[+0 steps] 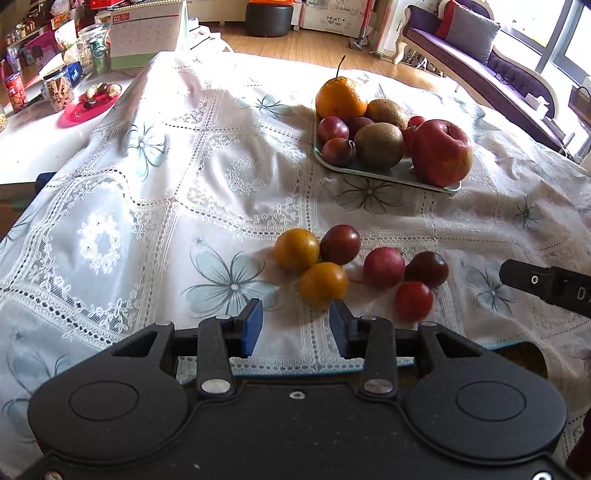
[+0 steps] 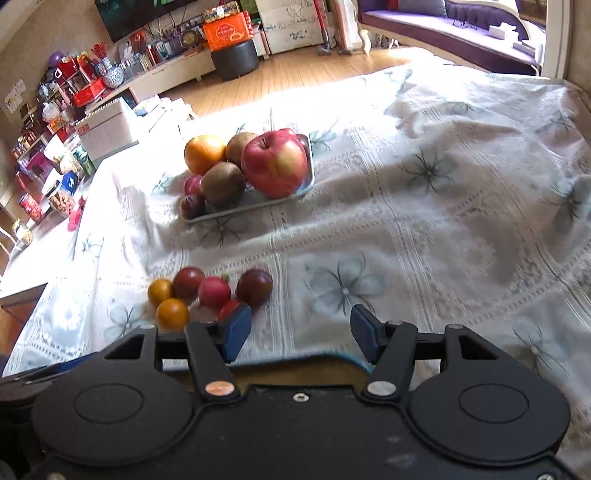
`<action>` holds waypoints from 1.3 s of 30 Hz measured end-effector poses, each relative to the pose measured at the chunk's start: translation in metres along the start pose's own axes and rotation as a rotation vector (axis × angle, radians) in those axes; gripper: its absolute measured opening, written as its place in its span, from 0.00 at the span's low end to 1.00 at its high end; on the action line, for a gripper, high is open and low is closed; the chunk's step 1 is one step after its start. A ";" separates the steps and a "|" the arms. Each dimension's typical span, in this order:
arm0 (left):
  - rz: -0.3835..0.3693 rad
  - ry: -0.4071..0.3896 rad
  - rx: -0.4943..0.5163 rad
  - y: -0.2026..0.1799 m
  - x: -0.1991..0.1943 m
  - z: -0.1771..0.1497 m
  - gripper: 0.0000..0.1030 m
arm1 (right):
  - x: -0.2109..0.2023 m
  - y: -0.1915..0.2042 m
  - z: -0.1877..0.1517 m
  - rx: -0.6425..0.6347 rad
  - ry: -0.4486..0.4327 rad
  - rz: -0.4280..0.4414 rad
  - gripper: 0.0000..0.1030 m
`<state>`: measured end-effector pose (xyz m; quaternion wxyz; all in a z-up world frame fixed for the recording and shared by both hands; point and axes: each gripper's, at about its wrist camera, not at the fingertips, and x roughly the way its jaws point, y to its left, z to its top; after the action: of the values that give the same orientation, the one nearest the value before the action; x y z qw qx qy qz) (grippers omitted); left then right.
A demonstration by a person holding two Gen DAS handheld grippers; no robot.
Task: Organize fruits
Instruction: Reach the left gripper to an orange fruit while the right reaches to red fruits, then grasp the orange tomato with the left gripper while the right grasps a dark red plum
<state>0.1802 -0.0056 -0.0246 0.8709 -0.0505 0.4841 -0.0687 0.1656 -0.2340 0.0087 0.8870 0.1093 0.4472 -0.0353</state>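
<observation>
Several small round fruits lie loose on the lace tablecloth: two yellow ones (image 1: pixel 323 284), dark red ones (image 1: pixel 340 244), a pink one (image 1: pixel 384 266) and a small red one (image 1: pixel 413 301). Behind them a pale tray (image 1: pixel 384 176) carries an orange (image 1: pixel 340 98), two kiwis (image 1: pixel 378 145), plums and a big red apple (image 1: pixel 441 151). My left gripper (image 1: pixel 295 326) is open, just short of the nearest yellow fruit, nothing between its blue pads. My right gripper (image 2: pixel 301 332) is open and empty, to the right of the loose fruits (image 2: pixel 214 291); its left pad hides part of the small red one.
A side counter at the left holds jars, boxes, a calendar and a red plate (image 1: pixel 88 107) with snacks. The cloth (image 1: pixel 207 184) is wrinkled, with its front edge just before the grippers. A purple sofa (image 1: pixel 480 55) and a dark stool (image 1: pixel 266 18) stand beyond on the wooden floor.
</observation>
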 end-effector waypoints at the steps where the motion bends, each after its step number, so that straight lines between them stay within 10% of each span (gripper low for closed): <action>1: 0.003 -0.002 -0.005 0.001 0.004 0.002 0.47 | 0.005 0.002 0.001 -0.011 -0.011 -0.004 0.61; 30: 0.073 0.031 0.015 -0.007 0.061 0.038 0.56 | 0.054 0.014 0.004 -0.022 -0.008 0.005 0.61; 39: 0.012 0.059 -0.125 0.018 0.063 0.040 0.59 | 0.056 0.023 0.001 -0.048 0.010 0.038 0.61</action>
<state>0.2487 0.0020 -0.0591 0.8517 -0.1000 0.5132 -0.0344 0.2041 -0.2095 -0.0319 0.8876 0.0967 0.4503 -0.0072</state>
